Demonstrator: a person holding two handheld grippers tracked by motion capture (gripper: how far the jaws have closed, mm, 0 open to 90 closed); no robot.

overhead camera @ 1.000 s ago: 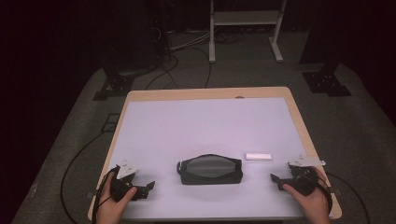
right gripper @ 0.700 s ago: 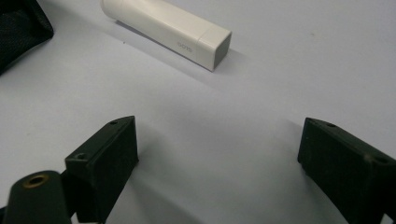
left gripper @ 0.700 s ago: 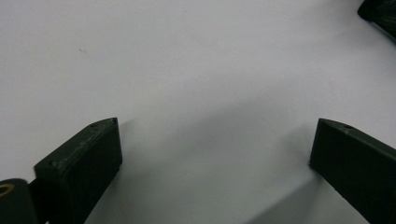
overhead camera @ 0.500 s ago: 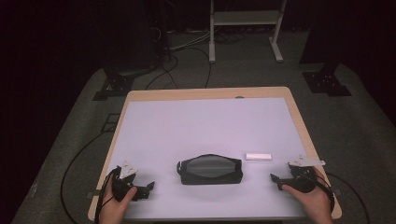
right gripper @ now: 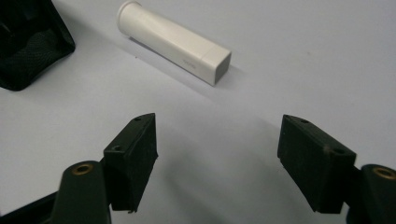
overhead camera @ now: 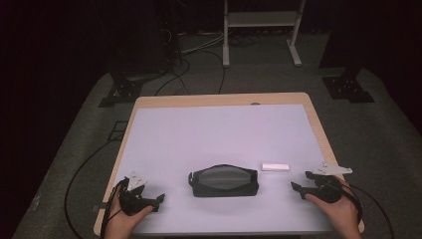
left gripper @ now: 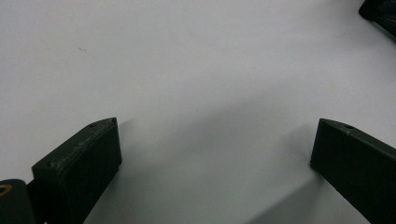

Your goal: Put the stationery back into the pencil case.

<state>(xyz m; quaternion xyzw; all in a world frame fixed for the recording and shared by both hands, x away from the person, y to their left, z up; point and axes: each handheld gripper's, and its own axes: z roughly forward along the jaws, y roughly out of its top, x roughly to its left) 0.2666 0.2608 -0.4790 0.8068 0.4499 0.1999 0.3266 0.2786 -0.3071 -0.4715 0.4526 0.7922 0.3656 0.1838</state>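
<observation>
No legible txt or labels (faint mark on white tube [right gripper: 173,41] unreadable).

A pale lilac-white table top [overhead camera: 199,134] is seen, edged in light wood. A black pouch [overhead camera: 224,180] with a grey mesh face is shown on it. A white stick [right gripper: 173,42] is capped by a grey end. Black is worn by both grippers' jaws.
</observation>
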